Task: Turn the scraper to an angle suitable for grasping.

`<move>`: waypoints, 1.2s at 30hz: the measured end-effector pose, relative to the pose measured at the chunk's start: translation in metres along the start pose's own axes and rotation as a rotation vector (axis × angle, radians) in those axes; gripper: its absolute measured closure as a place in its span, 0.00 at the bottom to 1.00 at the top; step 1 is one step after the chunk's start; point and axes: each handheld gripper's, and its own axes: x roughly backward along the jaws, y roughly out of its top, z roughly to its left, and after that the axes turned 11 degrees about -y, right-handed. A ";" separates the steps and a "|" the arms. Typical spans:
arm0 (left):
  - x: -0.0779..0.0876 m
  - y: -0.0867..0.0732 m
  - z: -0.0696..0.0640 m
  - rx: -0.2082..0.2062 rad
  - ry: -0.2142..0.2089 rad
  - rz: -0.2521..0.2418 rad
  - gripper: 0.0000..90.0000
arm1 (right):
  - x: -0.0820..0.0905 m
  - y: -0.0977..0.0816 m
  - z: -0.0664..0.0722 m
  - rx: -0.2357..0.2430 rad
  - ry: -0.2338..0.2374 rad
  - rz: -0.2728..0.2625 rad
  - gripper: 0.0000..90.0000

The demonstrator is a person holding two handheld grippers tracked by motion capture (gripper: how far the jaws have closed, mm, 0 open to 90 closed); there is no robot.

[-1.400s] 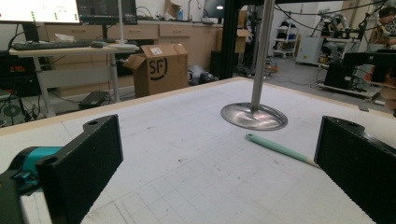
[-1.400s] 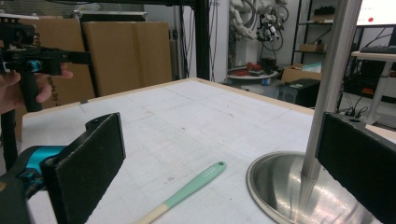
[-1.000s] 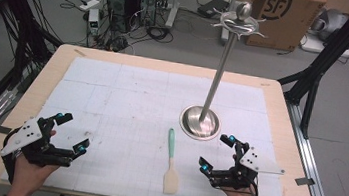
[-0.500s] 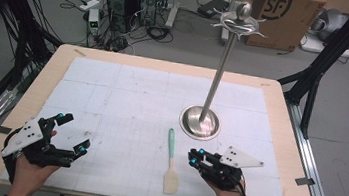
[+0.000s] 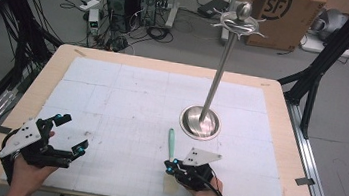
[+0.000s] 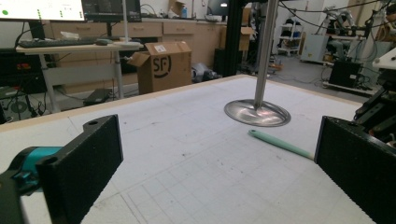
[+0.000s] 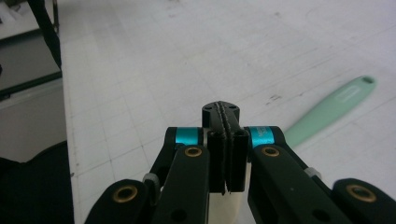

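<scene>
On the white gridded counter (image 5: 127, 97), a mint-green spatula (image 5: 171, 145) lies just in front of the round steel base of a tall utensil stand (image 5: 201, 121), its handle pointing toward the base and its pale blade toward the person. The right gripper (image 5: 170, 167) sits over the blade end; its jaws have just been closing and now meet pad to pad. The right gripper view shows the shut pads (image 7: 226, 154) with nothing between them, the cream blade below and the green handle (image 7: 329, 112) running off to the side. The left gripper (image 5: 70, 133) rests near the counter's left front corner, jaws wide and empty. The left gripper view frames the spatula's handle (image 6: 280, 143) and the stand's base (image 6: 257, 113) between its two black pads.
</scene>
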 end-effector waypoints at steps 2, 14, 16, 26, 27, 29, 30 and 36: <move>0.000 0.000 0.000 0.000 -0.003 0.001 0.02 | -0.006 0.000 0.003 0.019 0.003 0.017 1.00; 0.001 -0.002 0.000 0.002 0.001 0.010 0.02 | -0.025 0.001 0.010 0.073 -0.033 0.115 1.00; 0.001 -0.002 0.000 0.003 0.003 0.008 0.02 | -0.025 0.002 0.009 0.069 -0.030 0.126 1.00; 0.001 -0.003 0.002 0.009 -0.001 0.014 0.02 | -0.009 -0.003 0.001 0.096 -0.017 0.181 1.00; 0.001 -0.003 0.002 0.010 0.002 0.014 0.02 | -0.009 -0.003 0.001 0.096 -0.017 0.181 1.00; 0.001 -0.004 0.002 0.010 0.003 0.017 0.02 | -0.002 -0.007 -0.007 0.104 -0.013 0.183 1.00; 0.001 -0.004 0.002 0.010 0.003 0.017 0.02 | 0.000 -0.008 -0.009 0.109 -0.018 0.188 1.00; 0.001 -0.004 0.001 0.008 -0.001 0.021 0.02 | 0.011 -0.011 -0.018 0.115 -0.044 0.215 1.00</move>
